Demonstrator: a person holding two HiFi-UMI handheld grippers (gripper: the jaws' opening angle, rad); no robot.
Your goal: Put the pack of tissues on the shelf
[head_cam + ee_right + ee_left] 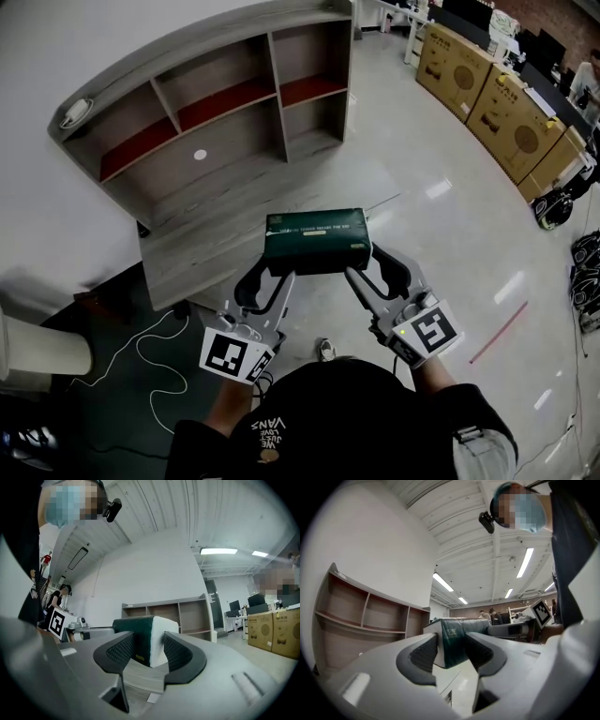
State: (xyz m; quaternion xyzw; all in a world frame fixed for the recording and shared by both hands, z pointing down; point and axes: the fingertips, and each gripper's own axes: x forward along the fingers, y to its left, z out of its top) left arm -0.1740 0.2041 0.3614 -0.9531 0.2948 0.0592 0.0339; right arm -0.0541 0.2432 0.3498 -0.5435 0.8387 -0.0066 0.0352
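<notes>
The pack of tissues (317,240) is a dark green block with white ends, held level in the air over the front edge of the grey wooden desk (216,225). My left gripper (270,274) is shut on its left end and my right gripper (371,268) is shut on its right end. In the left gripper view the pack (457,639) sits between the pads of the left gripper (450,652). The right gripper view shows its white end (159,637) clamped in the right gripper (150,652). The shelf (225,103) with red-lined compartments rises at the back of the desk.
A small white disc (200,155) lies on the desk below the shelf. A round object (77,112) rests on the shelf's top left corner. Cardboard boxes (487,94) line the right side of the floor. A white cable (141,356) trails over the dark mat at left.
</notes>
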